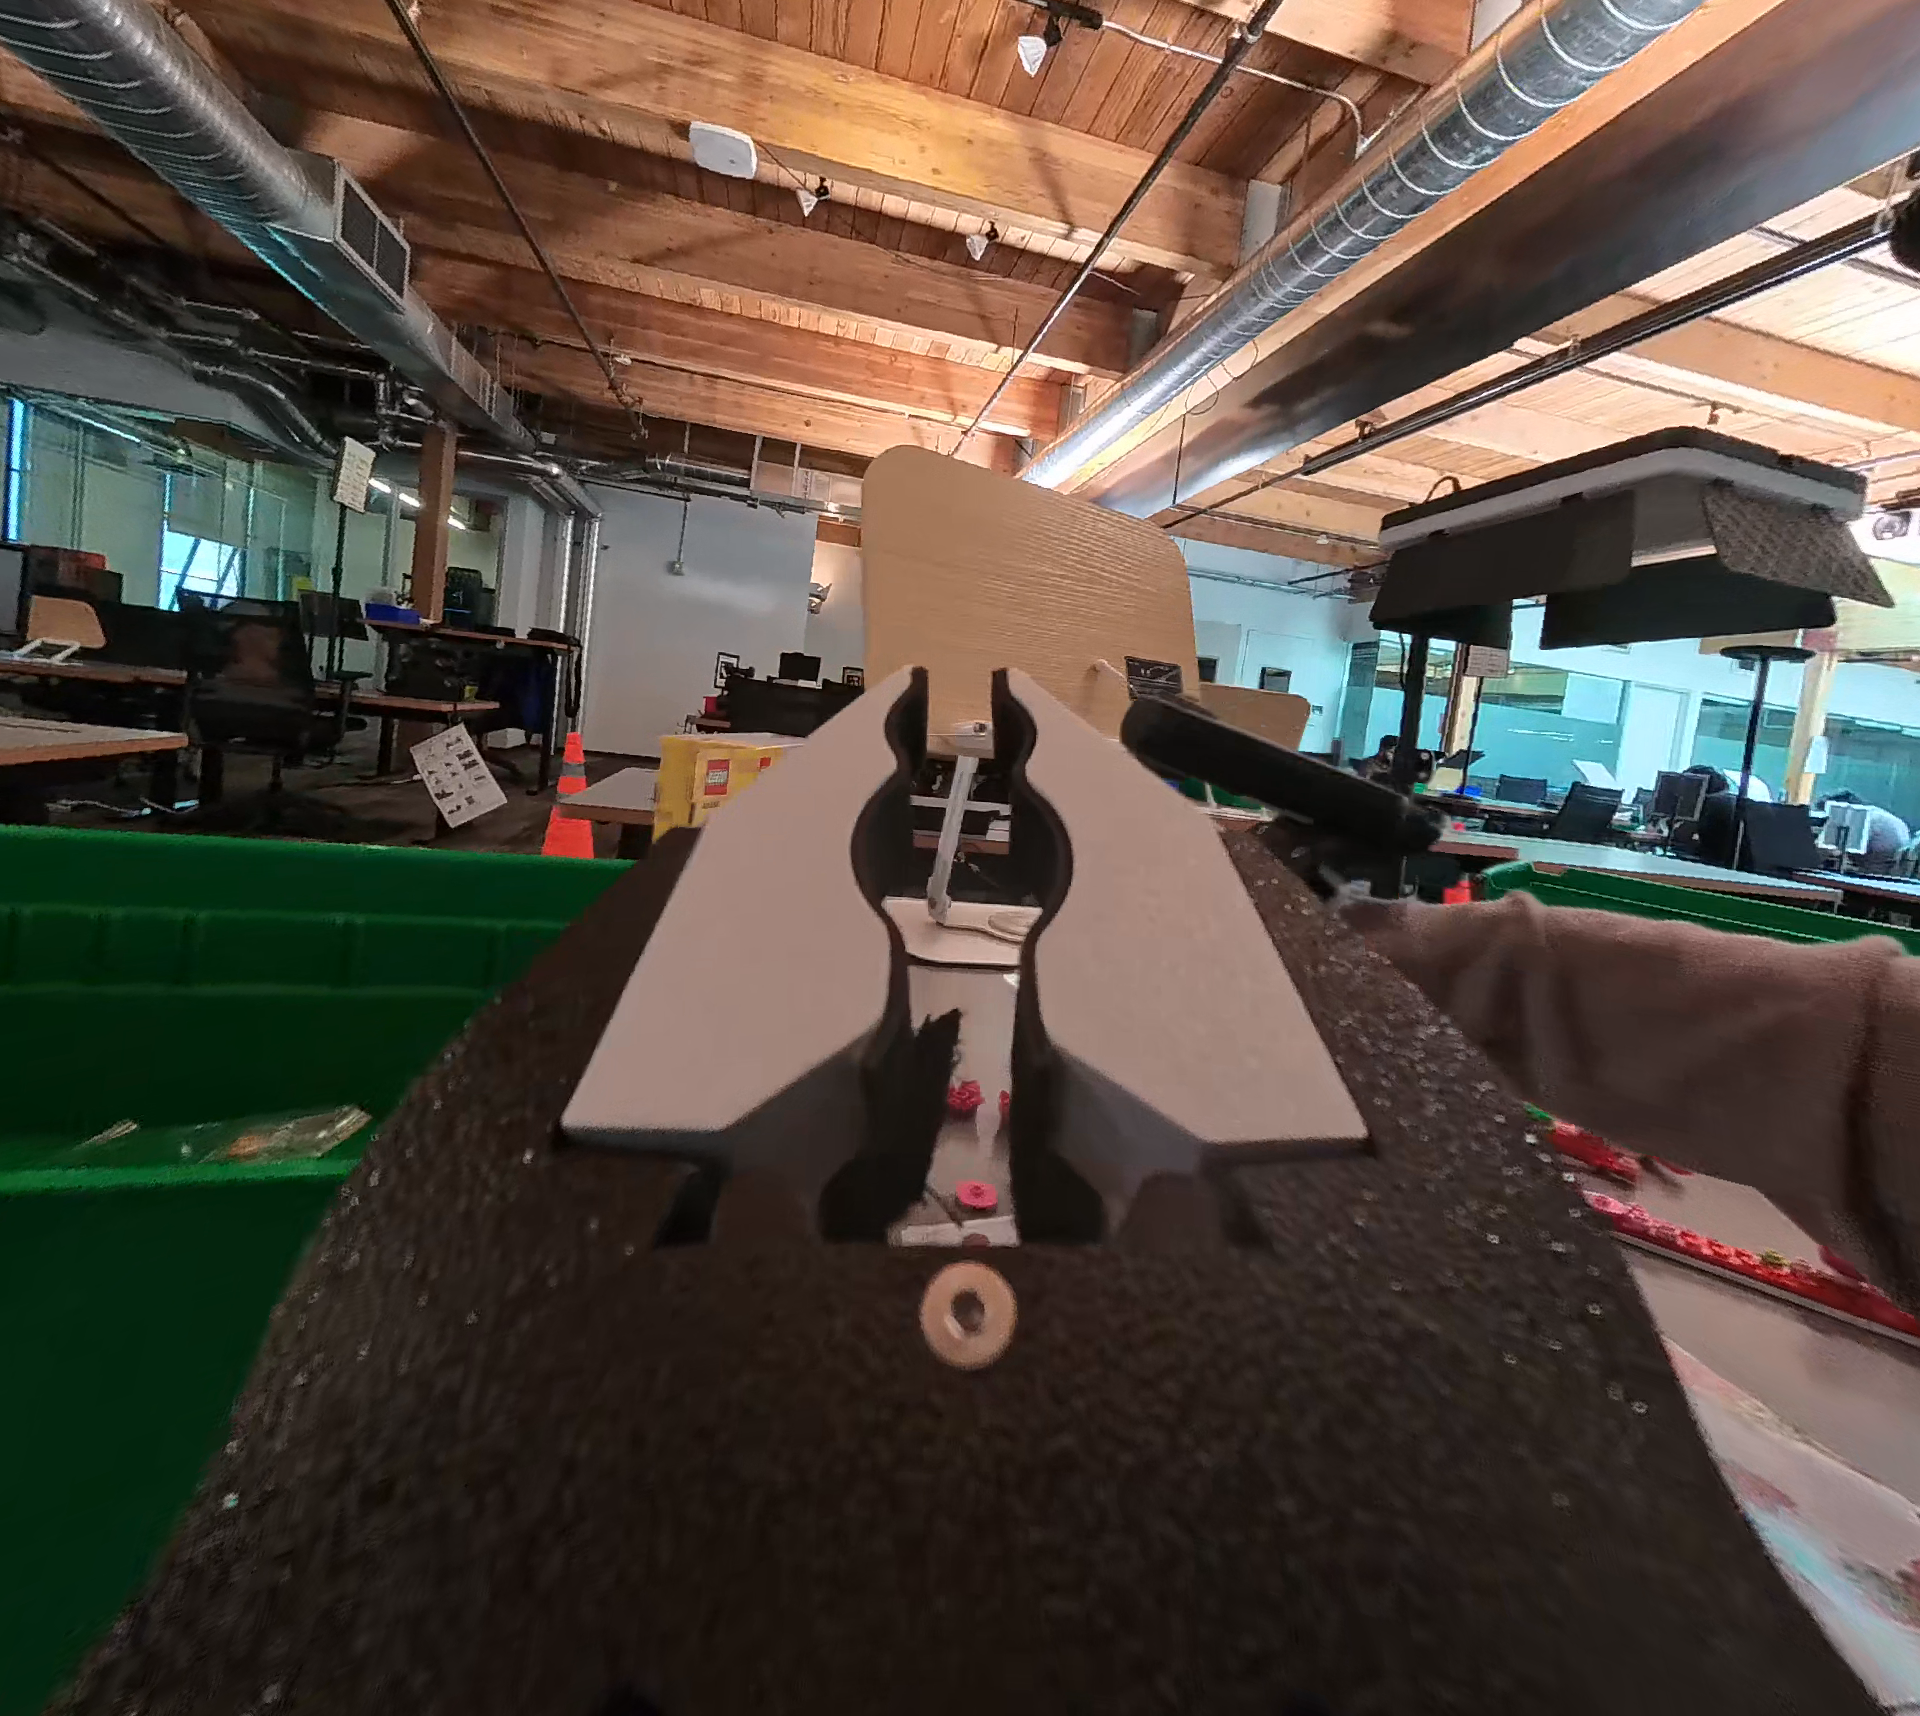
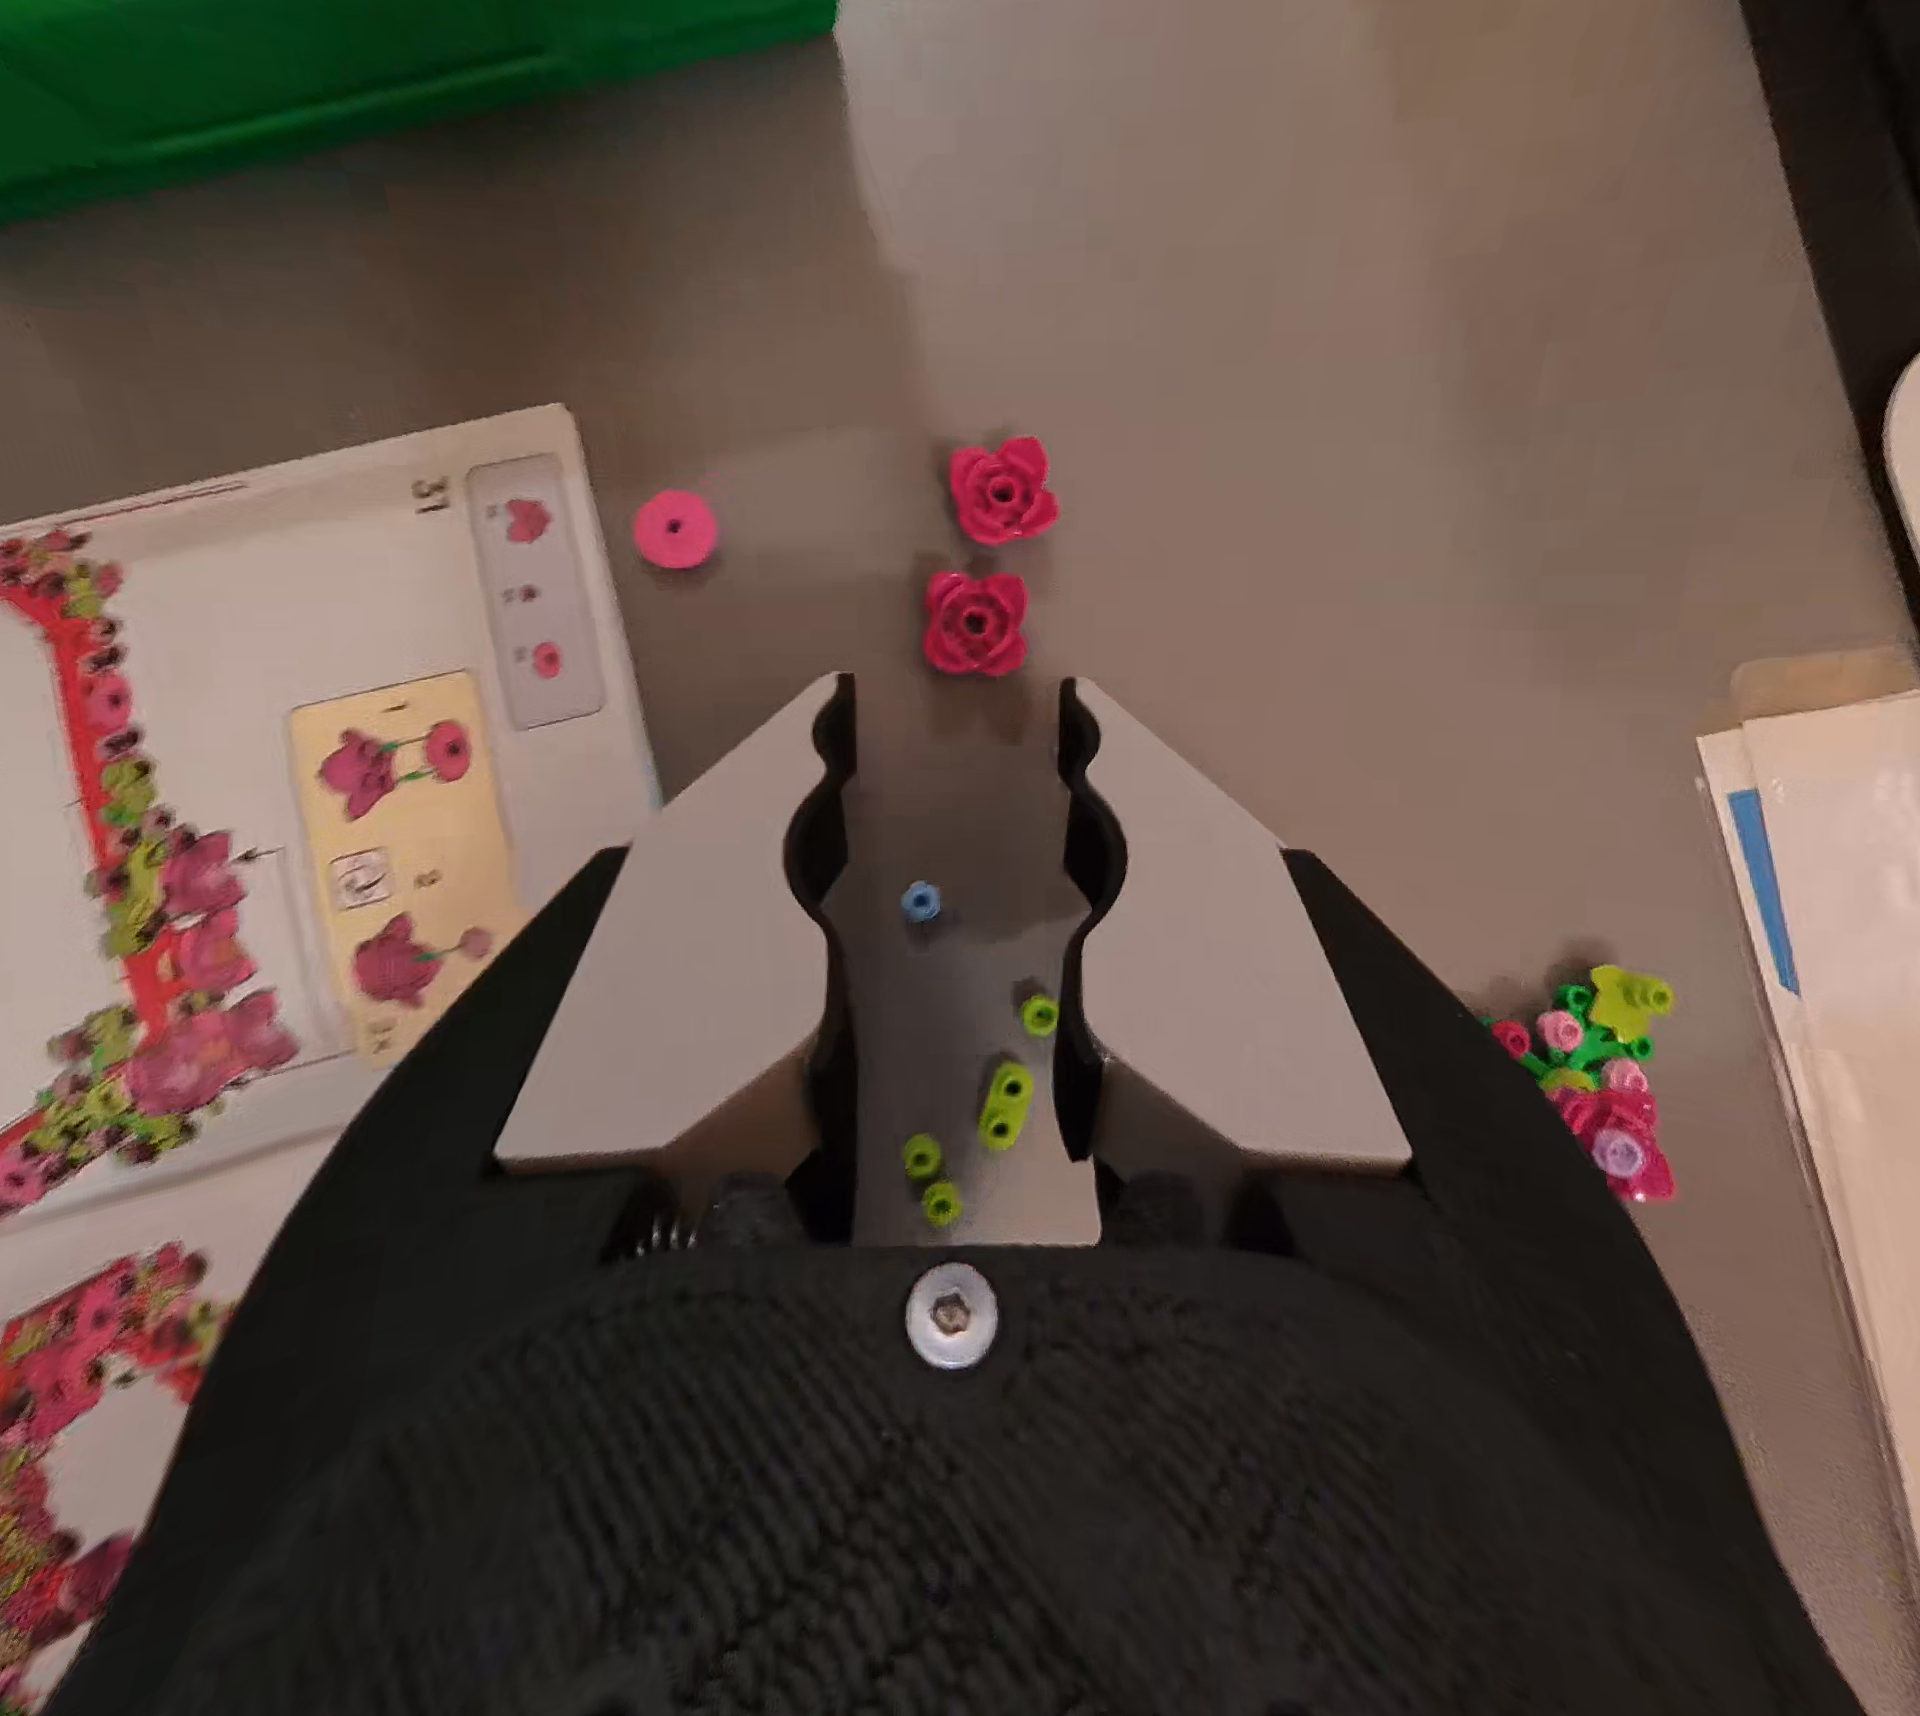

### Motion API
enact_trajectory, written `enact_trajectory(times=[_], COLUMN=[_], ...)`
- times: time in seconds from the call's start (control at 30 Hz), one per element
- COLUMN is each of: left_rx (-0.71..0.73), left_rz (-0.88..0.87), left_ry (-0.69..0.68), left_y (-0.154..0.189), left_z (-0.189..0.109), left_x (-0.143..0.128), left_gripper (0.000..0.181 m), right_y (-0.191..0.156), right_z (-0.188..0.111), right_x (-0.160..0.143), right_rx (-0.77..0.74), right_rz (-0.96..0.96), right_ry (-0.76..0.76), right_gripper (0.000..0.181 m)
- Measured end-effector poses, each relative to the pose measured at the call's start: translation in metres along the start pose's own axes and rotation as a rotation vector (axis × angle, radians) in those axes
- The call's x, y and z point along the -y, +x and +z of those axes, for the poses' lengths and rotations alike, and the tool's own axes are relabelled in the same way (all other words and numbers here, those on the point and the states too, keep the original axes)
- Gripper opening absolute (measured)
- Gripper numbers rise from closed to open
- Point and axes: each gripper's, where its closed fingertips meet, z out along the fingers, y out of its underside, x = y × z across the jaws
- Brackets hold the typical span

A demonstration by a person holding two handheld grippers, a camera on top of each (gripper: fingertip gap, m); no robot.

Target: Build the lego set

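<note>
Right wrist view: two magenta rose pcs on the grey table, nearer rose (image 2: 975,623) just past my right gripper (image 2: 956,690) at 12 o'clock, second rose (image 2: 1003,490) right behind it, almost touching. Fingers spread wide, nothing held. Pink round plate (image 2: 675,528) sits at 10 o'clock; blue stud (image 2: 921,901) and lime bits (image 2: 1006,1103) lie on the table under the open gap. Instruction booklet (image 2: 312,731) at 9, part-built flower cluster (image 2: 1595,1084) at 3, green bin (image 2: 416,4) at 11. Risk, imo: roses sit so close that closing on one could nudge or flick the other; a low approach might also scatter the loose studs. Left gripper (image 1: 958,690) points up at the room, fingers narrow w/ a slim gap, empty afaict.
</note>
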Motion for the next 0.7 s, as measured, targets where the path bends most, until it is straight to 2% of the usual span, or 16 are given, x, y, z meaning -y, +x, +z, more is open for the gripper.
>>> enact_trajectory(times=[0.2, 0.3, 0.37, 0.4, 0.53, 0.6, 0.7], left_rx=[-0.001, -0.009, -0.016, -0.018, -0.040, -0.046, -0.047], left_rz=[0.022, 0.029, 0.033, 0.035, 0.020, -0.006, -0.032], left_ry=[-0.003, -0.003, -0.004, -0.006, -0.033, -0.051, -0.036], left_y=[0.000, 0.002, 0.004, 0.005, 0.008, 0.008, 0.008], left_z=[0.000, 0.001, 0.000, 0.001, 0.002, 0.003, 0.003], left_x=[0.000, 0.000, -0.001, -0.001, -0.006, -0.009, -0.007], left_gripper=[0.009, 0.009, 0.008, 0.008, 0.007, 0.007, 0.006], right_y=[0.009, 0.011, 0.005, 0.001, -0.024, -0.032, -0.040], right_z=[0.011, 0.013, 0.011, 0.008, -0.022, -0.035, -0.040], right_x=[0.010, 0.007, 0.011, 0.014, 0.032, 0.030, 0.019], right_rx=[0.052, 0.046, 0.052, 0.050, -0.044, -0.137, -0.134], right_rz=[0.085, 0.062, 0.036, 0.024, -0.163, -0.257, -0.189], right_ry=[0.040, 0.026, 0.061, 0.088, 0.245, 0.259, 0.228], right_gripper=[0.032, 0.014, 0.011, 0.000, 0.000, 0.000, 0.000])
